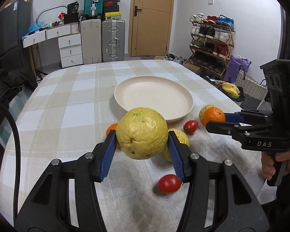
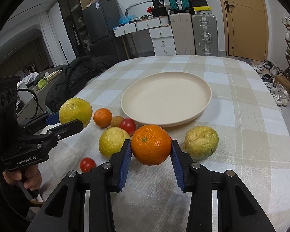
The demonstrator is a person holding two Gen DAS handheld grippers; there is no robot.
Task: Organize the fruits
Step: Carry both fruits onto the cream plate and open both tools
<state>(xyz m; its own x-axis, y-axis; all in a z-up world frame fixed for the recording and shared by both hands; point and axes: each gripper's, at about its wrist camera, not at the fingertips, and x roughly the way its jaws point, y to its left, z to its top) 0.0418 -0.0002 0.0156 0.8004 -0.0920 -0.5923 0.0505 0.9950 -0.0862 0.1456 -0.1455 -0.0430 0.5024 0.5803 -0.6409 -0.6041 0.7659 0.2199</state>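
My left gripper (image 1: 142,133) is shut on a big wrinkled yellow fruit (image 1: 143,132), held a little above the checked tablecloth. The right wrist view shows the same pair at its left: the left gripper (image 2: 69,120) with that yellow fruit (image 2: 75,112). My right gripper (image 2: 150,142) is shut on an orange (image 2: 150,145), also off the cloth, seen again as the orange (image 1: 213,117) at the right. A cream plate (image 2: 208,94) lies bare just beyond. Loose on the cloth are a small orange (image 2: 102,117), two yellow fruits (image 2: 113,142) (image 2: 201,142) and two tomatoes (image 2: 128,125) (image 2: 87,164).
A small brownish fruit (image 2: 117,121) sits between the small orange and a tomato. A black jacket (image 2: 77,77) lies at the table's left edge. Suitcases (image 1: 113,40) and a shoe rack (image 1: 212,42) stand beyond the far edge. A hand (image 1: 270,166) grips the right handle.
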